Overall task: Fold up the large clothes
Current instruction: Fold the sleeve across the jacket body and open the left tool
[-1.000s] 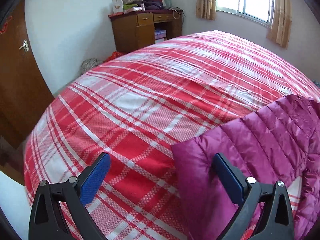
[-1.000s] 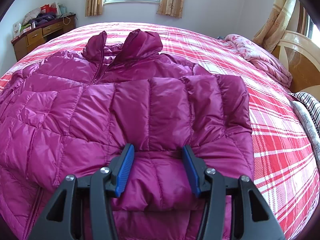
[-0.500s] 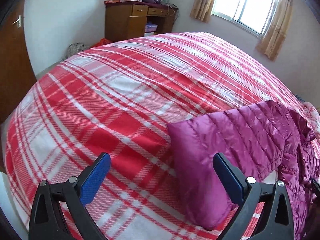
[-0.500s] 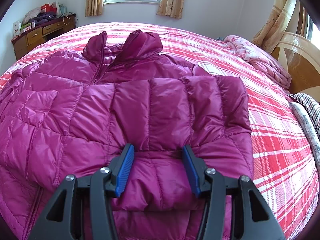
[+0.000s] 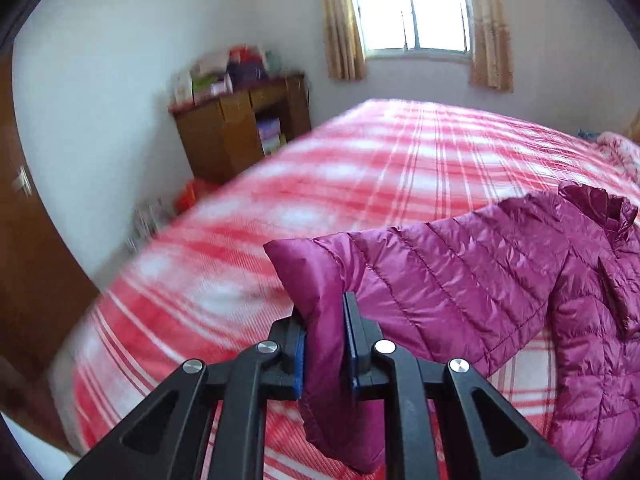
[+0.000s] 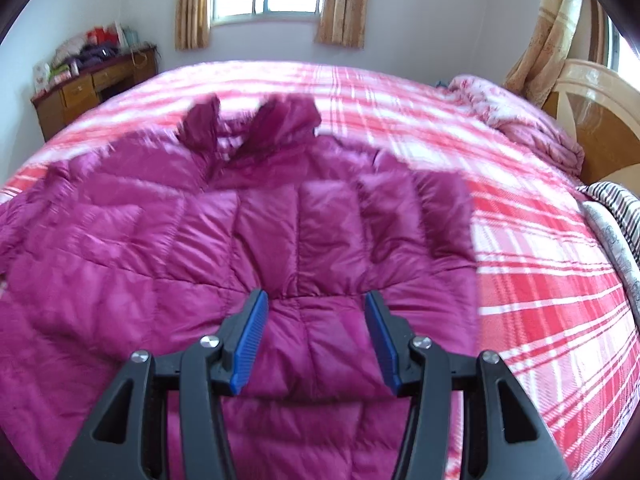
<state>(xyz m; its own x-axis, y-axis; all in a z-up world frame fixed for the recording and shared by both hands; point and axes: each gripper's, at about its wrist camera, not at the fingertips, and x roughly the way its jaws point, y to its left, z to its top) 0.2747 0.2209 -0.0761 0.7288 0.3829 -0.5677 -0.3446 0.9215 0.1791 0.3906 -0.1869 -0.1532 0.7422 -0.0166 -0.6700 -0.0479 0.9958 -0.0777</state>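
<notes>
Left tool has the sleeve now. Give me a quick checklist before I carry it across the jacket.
1. Left tool shut on cuff of magenta quilted down jacket's left sleeve: ok.
2. Grip depth: cuff sits well between the pads: ok.
3. Right tool open, holding nothing: ok.
4. Right sleeve already folded across the chest: ok.
5. Red plaid bedspread bare around the left sleeve: ok.
6. Jacket hem lying flat: cannot tell.

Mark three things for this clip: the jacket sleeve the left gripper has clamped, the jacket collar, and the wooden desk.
jacket sleeve (image 5: 324, 280), left wrist view, cuff end just above the jaws.
jacket collar (image 6: 280, 118), right wrist view, right collar flap.
wooden desk (image 5: 236, 132), left wrist view, front panel under the cluttered top.
</notes>
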